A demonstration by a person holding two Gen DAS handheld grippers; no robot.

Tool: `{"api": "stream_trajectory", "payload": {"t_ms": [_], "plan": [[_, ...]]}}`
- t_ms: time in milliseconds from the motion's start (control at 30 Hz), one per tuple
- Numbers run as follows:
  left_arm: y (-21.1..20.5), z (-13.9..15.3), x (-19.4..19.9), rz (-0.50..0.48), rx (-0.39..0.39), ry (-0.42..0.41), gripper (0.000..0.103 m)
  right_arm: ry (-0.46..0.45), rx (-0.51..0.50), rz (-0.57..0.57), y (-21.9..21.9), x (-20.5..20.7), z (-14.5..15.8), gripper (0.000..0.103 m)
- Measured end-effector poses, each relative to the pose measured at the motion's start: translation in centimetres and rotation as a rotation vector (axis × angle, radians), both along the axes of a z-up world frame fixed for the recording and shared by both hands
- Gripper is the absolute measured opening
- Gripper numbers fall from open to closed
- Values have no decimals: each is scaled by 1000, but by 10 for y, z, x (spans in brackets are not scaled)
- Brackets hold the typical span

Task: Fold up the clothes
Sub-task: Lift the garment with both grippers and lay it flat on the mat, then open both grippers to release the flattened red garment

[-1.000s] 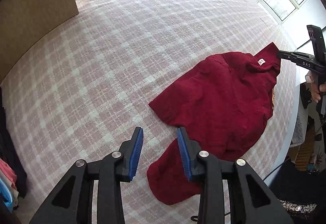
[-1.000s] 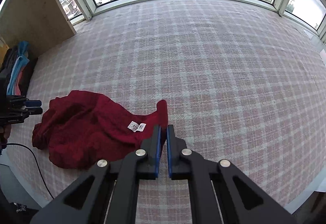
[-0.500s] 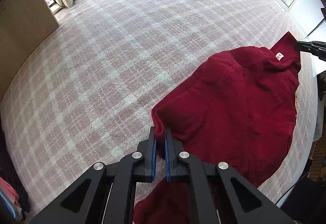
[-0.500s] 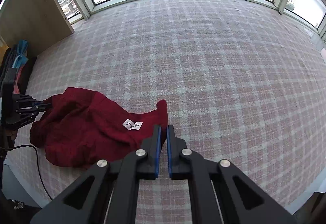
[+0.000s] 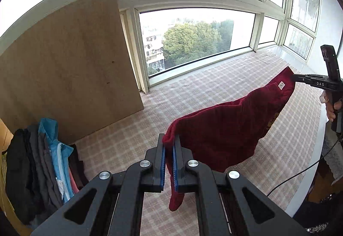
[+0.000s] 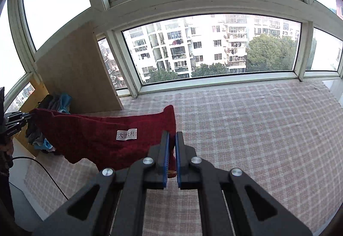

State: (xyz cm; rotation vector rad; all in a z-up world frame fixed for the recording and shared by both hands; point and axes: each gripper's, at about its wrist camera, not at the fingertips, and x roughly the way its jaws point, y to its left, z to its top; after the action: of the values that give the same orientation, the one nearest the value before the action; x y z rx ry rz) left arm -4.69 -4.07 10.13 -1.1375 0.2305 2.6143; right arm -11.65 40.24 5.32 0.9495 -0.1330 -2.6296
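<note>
A dark red garment (image 5: pixel 227 126) hangs stretched in the air between both grippers, above the plaid-covered surface (image 5: pixel 205 85). My left gripper (image 5: pixel 168 139) is shut on one top corner of it. My right gripper (image 6: pixel 172 136) is shut on the other top corner, next to a white label (image 6: pixel 126 134). The right gripper also shows at the right edge of the left wrist view (image 5: pixel 300 79). The left gripper shows at the left edge of the right wrist view (image 6: pixel 27 116). The garment (image 6: pixel 103 139) sags between them and its lower part hangs loose.
A pile of dark and blue clothes (image 5: pixel 42 163) lies at the left against a wooden board (image 5: pixel 70 77). Large windows (image 6: pixel 210 49) run along the far side. A black cable (image 5: pixel 300 173) hangs off the surface's right edge.
The left gripper shut on the garment's edge. Both grippers then lifted the garment off the surface, and both cameras tilted up toward the windows.
</note>
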Motion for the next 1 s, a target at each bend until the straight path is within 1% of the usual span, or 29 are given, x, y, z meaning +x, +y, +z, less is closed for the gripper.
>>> {"api": "stream_trajectory", "payload": {"t_ms": [100,133,200,267,300,367,433,467,533,567,600,667,700,767,800,833,900,933,1000], "plan": [[-25,50,21,31,3,106,5,44,-25,31,-6,21,16,6],[-32,59,30,38,1,125,5,48,-37,41,-6,28,20,6],[-41,63,47,47,3,127,5,49,-61,61,-7,41,23,6],[-50,65,62,56,9,125,5,42,-64,74,-12,45,22,6],[-51,61,65,60,10,115,5,38,-64,81,-15,47,22,6],[-51,45,60,69,9,78,5,15,-53,94,-22,41,14,6],[-51,29,55,78,8,41,5,-23,-32,94,-33,26,-3,6],[-53,15,45,90,6,14,5,-47,-20,95,-38,15,-15,6],[-60,-24,13,129,-1,-55,5,-89,19,91,-52,-16,-44,6],[-64,-43,-3,148,-5,-89,5,-110,53,87,-60,-35,-62,6],[-67,-63,-20,168,-9,-124,5,-146,93,107,-71,-56,-85,8],[-74,-101,-52,206,-17,-193,10,-299,162,128,-88,-105,-144,8],[-78,-120,-68,226,-20,-227,11,-372,202,107,-92,-123,-171,8],[-85,-159,-100,264,-28,-296,12,-430,181,107,-83,-123,-187,8],[-86,-170,-106,274,-26,-312,11,-452,163,111,-78,-121,-193,8],[-86,-173,-104,277,-19,-311,9,-475,145,116,-72,-119,-199,8],[-86,-180,-99,284,-5,-311,9,-520,108,124,-61,-114,-210,10],[-81,-179,-93,268,-11,-308,9,-532,111,136,-56,-103,-213,11],[-60,-172,-74,197,-43,-297,9,-546,146,147,-45,-77,-219,18]]}}
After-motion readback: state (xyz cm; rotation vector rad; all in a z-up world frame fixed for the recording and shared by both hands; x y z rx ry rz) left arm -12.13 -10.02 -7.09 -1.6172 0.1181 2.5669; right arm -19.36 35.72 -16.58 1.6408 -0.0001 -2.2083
